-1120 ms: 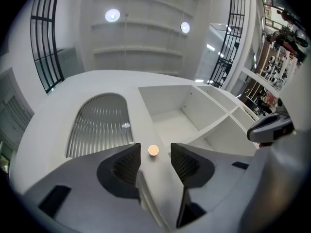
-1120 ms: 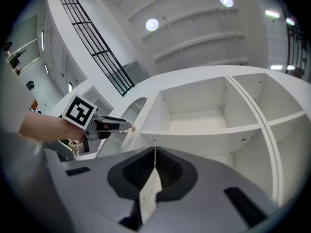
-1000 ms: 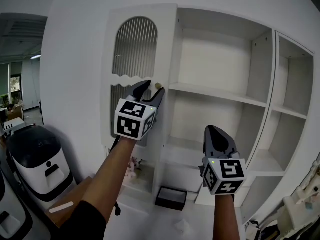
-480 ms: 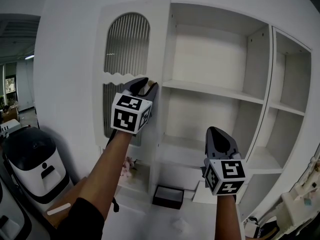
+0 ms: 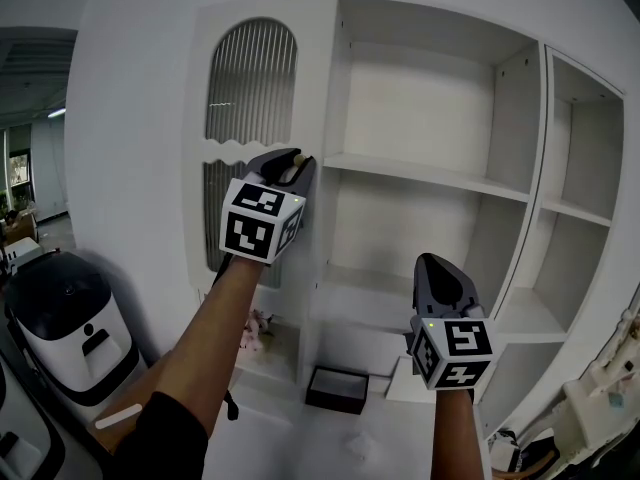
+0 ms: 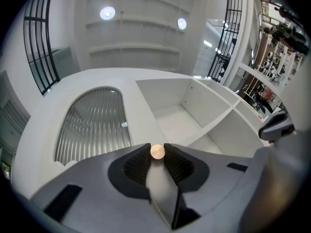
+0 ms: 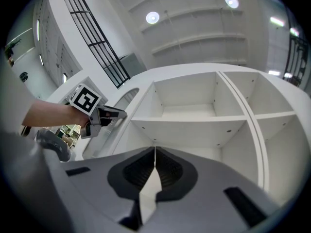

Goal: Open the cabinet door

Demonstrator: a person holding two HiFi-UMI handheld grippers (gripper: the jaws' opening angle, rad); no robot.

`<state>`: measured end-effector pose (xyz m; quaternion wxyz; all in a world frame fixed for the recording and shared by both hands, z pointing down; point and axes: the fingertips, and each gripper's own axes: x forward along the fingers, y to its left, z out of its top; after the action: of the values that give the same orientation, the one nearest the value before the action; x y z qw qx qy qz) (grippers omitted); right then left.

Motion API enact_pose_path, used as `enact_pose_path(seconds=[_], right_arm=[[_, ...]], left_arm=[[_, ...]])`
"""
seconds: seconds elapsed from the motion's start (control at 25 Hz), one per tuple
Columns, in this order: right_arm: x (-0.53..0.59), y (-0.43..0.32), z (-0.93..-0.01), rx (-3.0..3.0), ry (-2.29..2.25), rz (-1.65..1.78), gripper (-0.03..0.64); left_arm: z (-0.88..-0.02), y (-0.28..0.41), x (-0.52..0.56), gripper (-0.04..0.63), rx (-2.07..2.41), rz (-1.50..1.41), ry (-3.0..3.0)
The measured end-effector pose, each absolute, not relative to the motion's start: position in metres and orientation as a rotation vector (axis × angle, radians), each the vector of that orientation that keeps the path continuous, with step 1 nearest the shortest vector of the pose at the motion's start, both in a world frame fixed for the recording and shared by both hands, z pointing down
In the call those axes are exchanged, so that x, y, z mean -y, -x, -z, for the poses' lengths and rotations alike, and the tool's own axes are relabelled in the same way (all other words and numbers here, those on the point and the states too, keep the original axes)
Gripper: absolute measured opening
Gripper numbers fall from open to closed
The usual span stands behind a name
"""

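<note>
The door hangs at the left end of a white cabinet, its small round knob on the edge beside the open bays. In the head view the left gripper covers the knob and most of the door's lower panel. That view does not show whether the door sits flush or slightly ajar. The door's foot is hidden behind the person's arm, and a pale, pinkish thing just below the door is too small to name.

The left gripper's jaws have just been closing, and in its own view they pinch the knob between their tips, a pad touching it on each side. The right gripper hangs well right of the door and lower, in front of the open bays. Its jaws are pressed together with nothing between them.

The door is white and tall. It has an arched panel of ribbed glass above a wavy rail, with the second ribbed panel below. The knob is tan. Bare shelves run right of the door, a black box lies below them, and a white-and-black machine stands left of the door.
</note>
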<state>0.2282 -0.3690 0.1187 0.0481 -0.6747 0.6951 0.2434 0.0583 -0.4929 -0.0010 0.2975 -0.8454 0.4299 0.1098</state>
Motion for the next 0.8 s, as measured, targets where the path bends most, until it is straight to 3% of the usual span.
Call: enact_pose_path(seconds=[0.8], right_arm=[[0.371, -0.187, -0.121, -2.196, 1.967, -0.724, 0.021]], left_arm=[[0.003, -0.026, 0.445, 0.089, -0.976, -0.346, 2.306]])
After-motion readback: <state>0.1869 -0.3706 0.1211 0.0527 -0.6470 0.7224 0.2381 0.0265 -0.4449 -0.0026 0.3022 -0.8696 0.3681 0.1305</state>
